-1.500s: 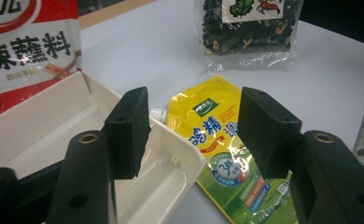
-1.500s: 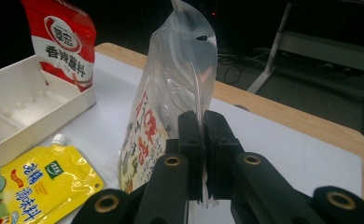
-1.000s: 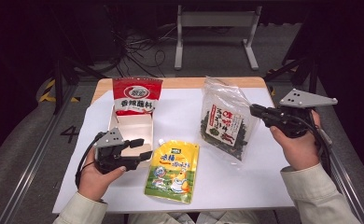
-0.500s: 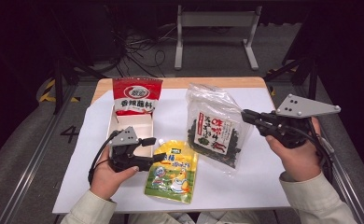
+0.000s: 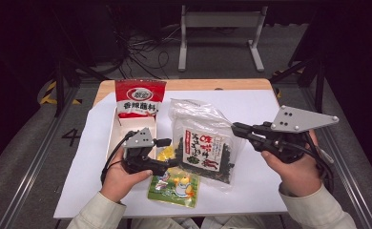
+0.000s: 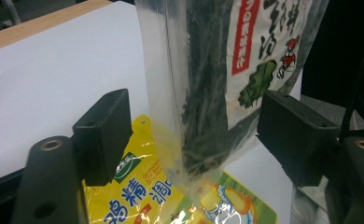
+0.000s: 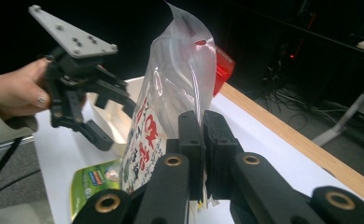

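A clear bag of dark seaweed (image 5: 205, 148) with a red-and-white label is held up over the white sheet. My right gripper (image 5: 235, 129) is shut on the bag's right edge; in the right gripper view the jaws (image 7: 202, 122) pinch the plastic of the bag (image 7: 180, 79). My left gripper (image 5: 167, 153) is open, its two pads standing either side of the bag's lower left edge. In the left gripper view the bag (image 6: 208, 93) hangs between the open pads of this gripper (image 6: 194, 128), apart from both.
A yellow-green snack packet (image 5: 174, 183) lies flat under the bag near the front edge. A red packet (image 5: 139, 98) leans at the back of a white tray (image 5: 113, 136). The white sheet (image 5: 255, 102) covers a wooden table (image 5: 184, 85).
The right gripper has carried the seaweed bag leftward. The left gripper has shifted right, and its open jaws now straddle the bag's edge.
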